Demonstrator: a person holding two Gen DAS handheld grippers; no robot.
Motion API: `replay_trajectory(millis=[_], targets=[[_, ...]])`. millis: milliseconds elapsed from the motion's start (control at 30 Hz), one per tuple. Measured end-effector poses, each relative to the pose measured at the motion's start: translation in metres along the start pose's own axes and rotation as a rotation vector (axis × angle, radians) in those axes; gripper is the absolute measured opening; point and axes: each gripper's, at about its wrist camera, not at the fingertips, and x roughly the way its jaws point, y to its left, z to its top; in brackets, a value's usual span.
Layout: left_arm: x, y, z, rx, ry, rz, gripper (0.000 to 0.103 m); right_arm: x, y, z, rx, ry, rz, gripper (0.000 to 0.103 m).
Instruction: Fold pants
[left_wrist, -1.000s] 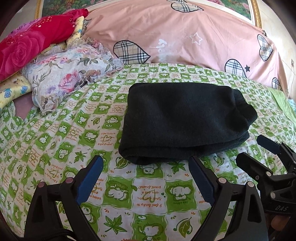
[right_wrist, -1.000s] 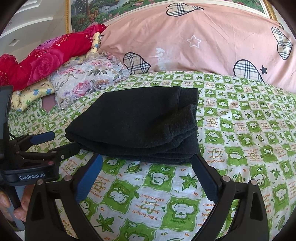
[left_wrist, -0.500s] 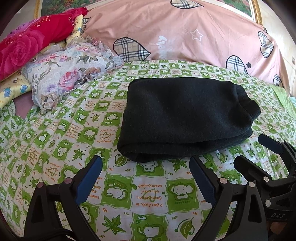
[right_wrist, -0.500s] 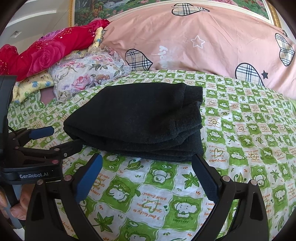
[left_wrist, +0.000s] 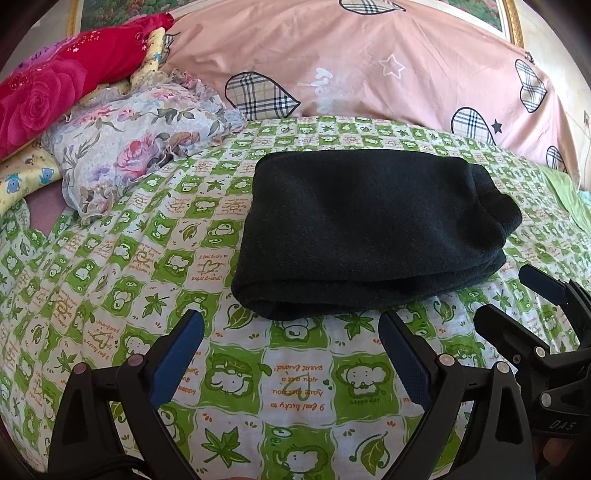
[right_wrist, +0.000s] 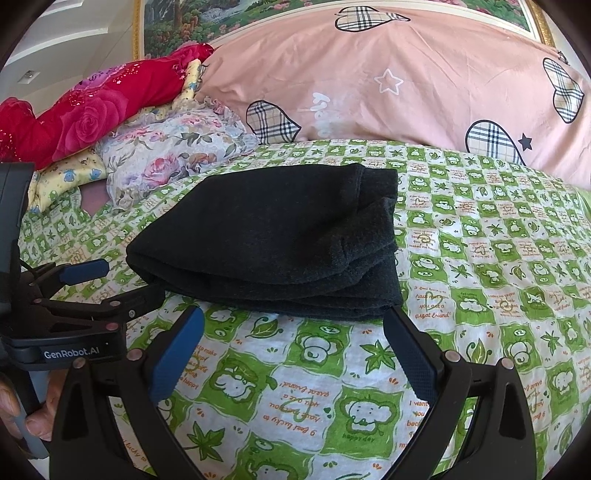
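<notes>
Dark pants (left_wrist: 369, 229) lie folded into a thick rectangular bundle on the green-and-white patterned bedsheet (left_wrist: 295, 376); the right wrist view shows the same pants (right_wrist: 273, 240) with stacked layers at their near edge. My left gripper (left_wrist: 291, 328) hovers open just in front of the bundle's near edge, holding nothing. My right gripper (right_wrist: 293, 323) is likewise open and empty, close to the bundle's near right corner. Each gripper shows in the other's view: the right gripper (left_wrist: 517, 295) at the far right, the left gripper (right_wrist: 118, 280) at the left, gripped by a hand (right_wrist: 22, 417).
A large pink duvet (left_wrist: 369, 70) with plaid hearts is piled behind the pants. Floral (left_wrist: 140, 147), red rose (left_wrist: 55, 92) and yellow pillows are stacked at the back left. A framed landscape picture (right_wrist: 221, 14) hangs above the bed.
Both grippers have drawn back slightly and lifted from the folded pants, which sit a little higher in each view. The pants have not moved; both stay open.
</notes>
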Motion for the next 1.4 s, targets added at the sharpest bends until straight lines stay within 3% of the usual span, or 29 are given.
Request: replay_trajectory(millis=[1400], targets=[[0.0039,0.0003,-0.0013,0.015,0.014,-0.018,0.096,-0.0001,-0.0001,-0.0010,0.013,0.003,-0.004,0.100]])
